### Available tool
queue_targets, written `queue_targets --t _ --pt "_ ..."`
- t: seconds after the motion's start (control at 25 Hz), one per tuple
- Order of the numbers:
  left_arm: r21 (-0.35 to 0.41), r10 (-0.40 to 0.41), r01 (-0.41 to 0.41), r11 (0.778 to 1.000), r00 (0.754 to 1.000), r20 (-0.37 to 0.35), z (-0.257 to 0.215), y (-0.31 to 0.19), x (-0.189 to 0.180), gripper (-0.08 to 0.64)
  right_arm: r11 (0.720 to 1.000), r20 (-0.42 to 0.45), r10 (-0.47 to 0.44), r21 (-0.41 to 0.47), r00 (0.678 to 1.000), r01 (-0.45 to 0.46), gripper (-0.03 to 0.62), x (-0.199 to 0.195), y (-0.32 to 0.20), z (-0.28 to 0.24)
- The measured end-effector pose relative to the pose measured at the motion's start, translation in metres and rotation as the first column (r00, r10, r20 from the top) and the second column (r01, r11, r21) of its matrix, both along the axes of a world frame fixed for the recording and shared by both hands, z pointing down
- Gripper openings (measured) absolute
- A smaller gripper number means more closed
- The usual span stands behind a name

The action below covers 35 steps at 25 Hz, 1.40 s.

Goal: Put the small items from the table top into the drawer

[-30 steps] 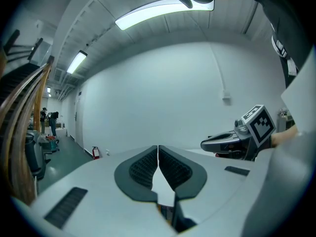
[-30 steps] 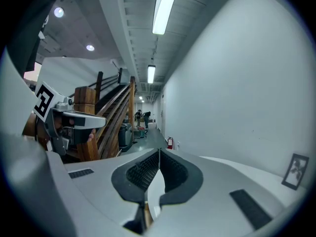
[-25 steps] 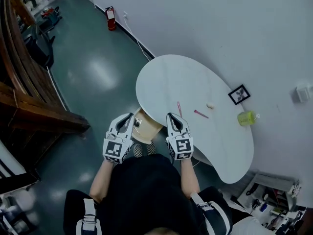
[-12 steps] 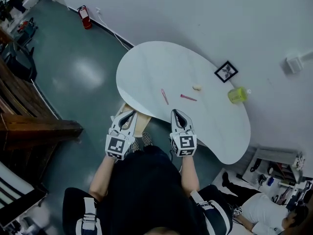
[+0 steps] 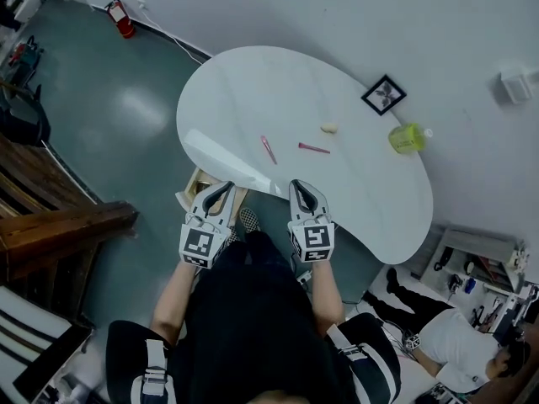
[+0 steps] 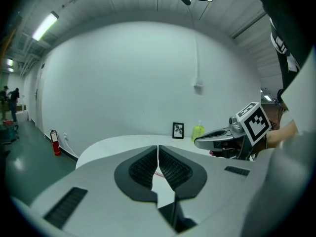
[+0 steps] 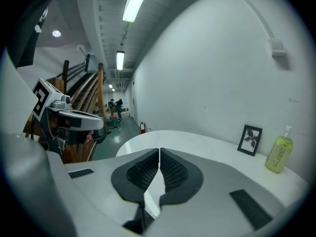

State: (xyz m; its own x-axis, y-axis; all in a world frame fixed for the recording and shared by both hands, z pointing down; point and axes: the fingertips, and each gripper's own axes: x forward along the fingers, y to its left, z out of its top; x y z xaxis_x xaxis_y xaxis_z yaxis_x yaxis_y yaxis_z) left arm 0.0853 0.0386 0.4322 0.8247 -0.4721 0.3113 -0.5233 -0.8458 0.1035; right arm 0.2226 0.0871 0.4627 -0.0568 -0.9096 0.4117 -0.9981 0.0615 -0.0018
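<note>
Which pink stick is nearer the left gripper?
The left pink stick, angled toward the table edge; the right pink stick lies crosswise beside the cream lump.

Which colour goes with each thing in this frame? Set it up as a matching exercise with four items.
Things:
1. picture frame
2. pump bottle
3. fire extinguisher
4. small lump on the table top

Colours:
A. red
B. pale cream
C. yellow-green
D. black

Pairs: 1-D, 2-C, 3-A, 4-B
</note>
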Motion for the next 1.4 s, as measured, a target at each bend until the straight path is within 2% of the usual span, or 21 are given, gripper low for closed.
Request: queue_targets --t 0.32,0.44,0.64,1.2,1.32,1.4 --pt "-0.092 -0.016 0.021 0.995 0.998 0.059 0.051 -0.008 0.019 0.025 0.995 0.038 -0.031 -0.098 0.999 0.035 0.034 0.009 -0.011 0.059" --pt "-0.121 0.002 0.007 0.993 0.997 0.074 0.072 -0.008 0.027 0.024 0.991 0.044 -0.046 -0.125 0.998 0.051 0.034 0.011 -0.019 0.075" --pt "-0.139 0.024 -0.012 0.990 0.996 0.088 0.096 -0.014 0.039 0.025 0.984 0.049 -0.072 -0.160 0.996 0.079 0.035 0.014 -0.031 0.103" --pt "-0.184 -0.027 0.046 0.982 0.994 0.103 0.122 -0.021 0.035 0.023 0.959 0.058 -0.130 -0.245 0.990 0.141 0.039 0.015 -0.064 0.148" --pt "-0.193 -0.029 0.052 0.980 0.992 0.119 0.124 -0.021 0.032 0.024 0.949 0.104 -0.152 -0.263 0.983 0.174 0.118 0.009 -0.072 0.160" --pt "-0.194 -0.036 0.059 0.979 0.992 0.120 0.125 -0.022 0.030 0.025 0.944 0.107 -0.155 -0.276 0.982 0.179 0.132 0.008 -0.078 0.169"
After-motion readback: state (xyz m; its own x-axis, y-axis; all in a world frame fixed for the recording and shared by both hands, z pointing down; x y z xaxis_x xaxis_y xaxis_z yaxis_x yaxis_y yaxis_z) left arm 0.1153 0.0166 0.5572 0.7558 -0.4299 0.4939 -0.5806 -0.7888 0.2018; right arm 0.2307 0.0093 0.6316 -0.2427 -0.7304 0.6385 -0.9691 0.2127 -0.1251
